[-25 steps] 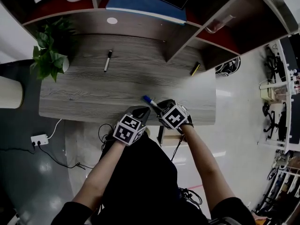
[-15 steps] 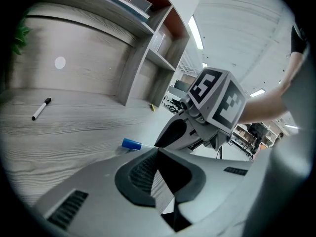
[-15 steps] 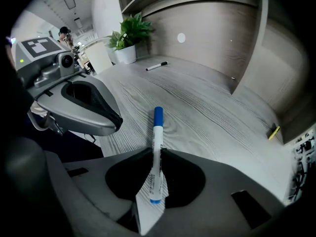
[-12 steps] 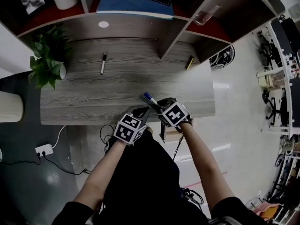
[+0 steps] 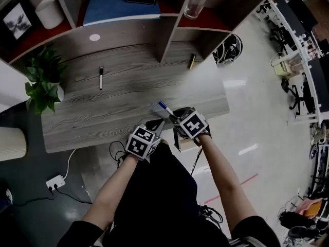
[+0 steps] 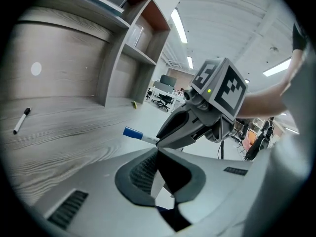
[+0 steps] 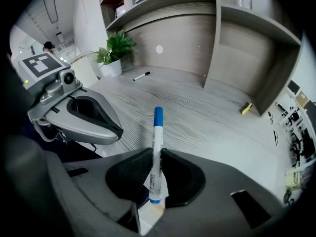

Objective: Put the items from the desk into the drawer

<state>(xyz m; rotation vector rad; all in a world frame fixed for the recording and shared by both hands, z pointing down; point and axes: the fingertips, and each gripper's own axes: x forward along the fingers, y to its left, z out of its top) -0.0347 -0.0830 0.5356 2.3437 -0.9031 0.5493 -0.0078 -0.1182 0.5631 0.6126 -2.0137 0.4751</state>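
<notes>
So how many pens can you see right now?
3. Blue pen clamped in the right gripper; black pen on the desk, far left; yellow pen at the far right, by the shelf. More may be hidden on the shelves.

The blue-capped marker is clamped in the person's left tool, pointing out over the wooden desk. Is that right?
Nearly. The blue-capped marker is clamped in the right tool, not the left, as the right gripper view shows. The left tool has nothing between its jaws. The marker does point out over the wooden desk.
</notes>
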